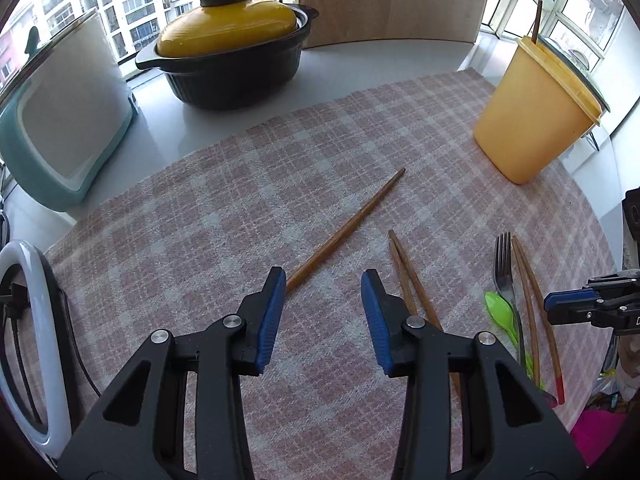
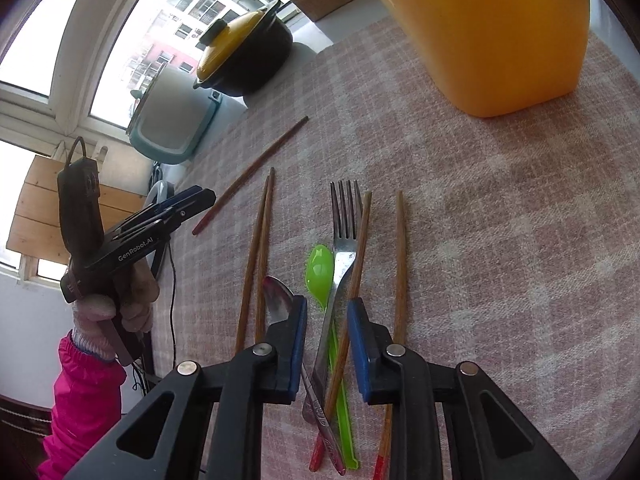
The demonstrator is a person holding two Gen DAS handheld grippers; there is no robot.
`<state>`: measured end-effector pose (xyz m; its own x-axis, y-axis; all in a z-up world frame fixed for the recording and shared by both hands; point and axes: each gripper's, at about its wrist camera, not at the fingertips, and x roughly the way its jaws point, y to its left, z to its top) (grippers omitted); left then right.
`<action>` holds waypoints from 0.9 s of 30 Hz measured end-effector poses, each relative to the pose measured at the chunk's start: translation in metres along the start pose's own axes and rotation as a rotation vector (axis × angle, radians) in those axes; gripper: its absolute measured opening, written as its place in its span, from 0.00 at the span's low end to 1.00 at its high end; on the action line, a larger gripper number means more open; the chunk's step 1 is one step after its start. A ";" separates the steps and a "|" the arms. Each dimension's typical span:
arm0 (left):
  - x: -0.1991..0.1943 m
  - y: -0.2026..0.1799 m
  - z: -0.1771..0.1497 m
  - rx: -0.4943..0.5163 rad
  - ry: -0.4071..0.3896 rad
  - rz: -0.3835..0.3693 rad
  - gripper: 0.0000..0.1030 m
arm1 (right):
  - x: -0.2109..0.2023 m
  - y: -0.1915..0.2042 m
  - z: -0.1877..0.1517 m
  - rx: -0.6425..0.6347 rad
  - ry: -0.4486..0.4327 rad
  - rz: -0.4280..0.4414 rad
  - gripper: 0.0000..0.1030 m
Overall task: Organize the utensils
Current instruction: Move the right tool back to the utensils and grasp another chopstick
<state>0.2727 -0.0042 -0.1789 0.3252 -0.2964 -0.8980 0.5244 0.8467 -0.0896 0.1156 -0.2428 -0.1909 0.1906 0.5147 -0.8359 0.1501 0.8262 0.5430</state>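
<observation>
Right wrist view showed the right tongs (image 2: 327, 350) parted, empty, over a fork (image 2: 340, 256), green spoon (image 2: 320, 266) and chopstick (image 2: 354, 280) on the checked cloth (image 2: 500, 240); their handles ran beneath the tongs. Metal spoon (image 2: 278, 300) sat partly hidden. Left tongs (image 1: 323, 316) gaped, empty, beside a lone chopstick (image 1: 348, 228). Yellow holder (image 1: 532, 116) stood behind, its contents mostly concealed.

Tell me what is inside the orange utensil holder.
One brown stick, probably a chopstick, pokes up out of the orange utensil holder. Its opaque wall and lid rim hide the rest of the inside, so anything else in there cannot be seen.
</observation>
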 end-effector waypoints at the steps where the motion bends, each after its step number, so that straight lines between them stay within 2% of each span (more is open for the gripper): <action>1: 0.002 -0.001 0.001 0.012 0.007 -0.001 0.39 | 0.001 0.000 0.000 0.002 0.000 -0.009 0.20; 9: 0.022 -0.011 0.009 0.101 0.071 0.039 0.39 | 0.007 -0.002 -0.001 0.009 0.005 -0.042 0.20; 15: 0.034 -0.019 0.018 0.151 0.093 0.067 0.25 | 0.013 0.002 0.002 -0.003 0.008 -0.061 0.19; 17: 0.039 -0.020 0.020 0.149 0.093 0.076 0.16 | 0.015 0.003 0.003 -0.001 0.014 -0.068 0.18; 23: 0.048 -0.020 0.025 0.150 0.100 0.076 0.14 | 0.022 0.002 0.009 0.004 0.024 -0.086 0.16; 27: 0.048 -0.019 0.024 0.141 0.085 0.072 0.13 | 0.025 0.000 0.010 0.007 0.031 -0.094 0.07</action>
<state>0.2974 -0.0455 -0.2099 0.3019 -0.1937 -0.9335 0.6088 0.7927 0.0324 0.1300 -0.2320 -0.2112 0.1448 0.4417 -0.8854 0.1732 0.8697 0.4622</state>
